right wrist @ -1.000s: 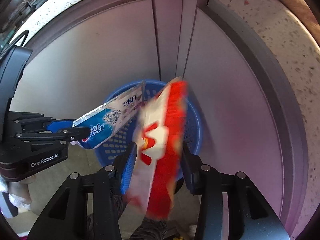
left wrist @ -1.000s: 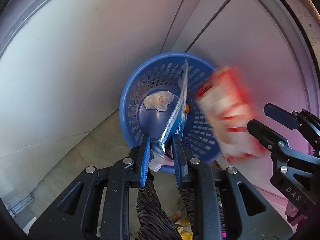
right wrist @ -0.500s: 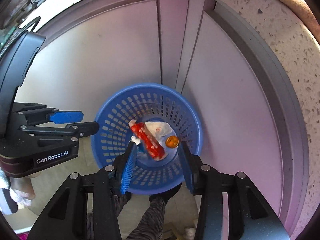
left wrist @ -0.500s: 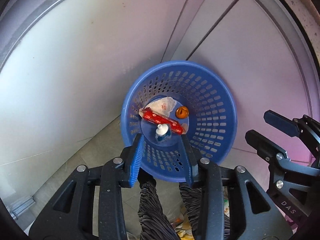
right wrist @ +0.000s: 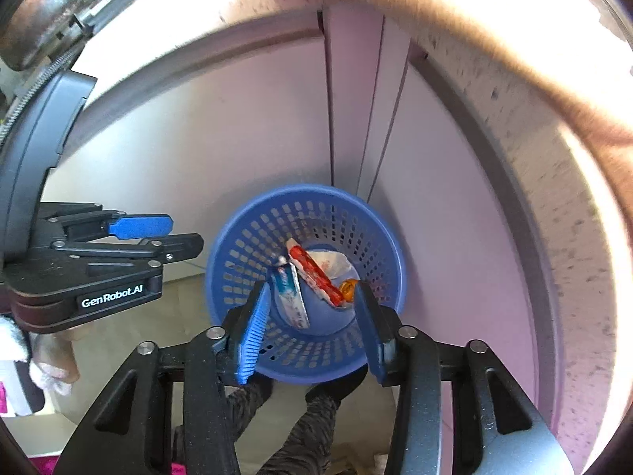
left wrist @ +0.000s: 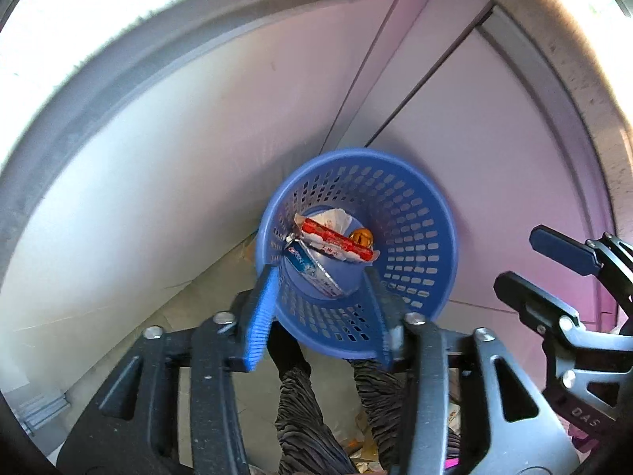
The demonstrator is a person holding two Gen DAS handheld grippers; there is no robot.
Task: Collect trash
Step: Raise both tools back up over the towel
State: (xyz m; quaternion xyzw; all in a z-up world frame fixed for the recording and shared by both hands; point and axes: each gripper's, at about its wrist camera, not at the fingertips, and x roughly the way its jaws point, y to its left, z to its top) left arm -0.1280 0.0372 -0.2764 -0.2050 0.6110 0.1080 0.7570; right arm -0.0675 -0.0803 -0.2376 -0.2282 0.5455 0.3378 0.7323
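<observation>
Basket [left wrist: 415, 213], blue and perforated, is seen from above in both wrist views, set on the floor [left wrist: 190, 308] close against pale cabinet doors [left wrist: 198, 158]. Trash is gathered at its bottom: a toothpaste tube [left wrist: 310, 267] lying nearest, a red wrapper [left wrist: 336, 237] laid across just behind and touching it, a crumpled white paper [left wrist: 334, 215] under the wrapper, and a small orange piece [left wrist: 361, 236] beside the wrapper's far end (what it is cannot be told).

Left claw [left wrist: 322, 308] is held above the basket, pointed steeply down; its jaws are spread, having just been opening, and nothing is gripped between them (the basket is merely framed in the gap). Right claw [right wrist: 312, 328] is likewise held over the basket, pointed down, jaws parted with nothing pinched, also just opened further.

Each claw is caught in the other's view: the left at the left edge of the right wrist view [right wrist: 174, 235], the right at the right edge of the left wrist view [left wrist: 526, 261], both apart from the basket rim. Striped trouser legs [left wrist: 300, 415] are seen below the basket. A speckled desk edge [right wrist: 534, 126] is curved above the cabinet doors.
</observation>
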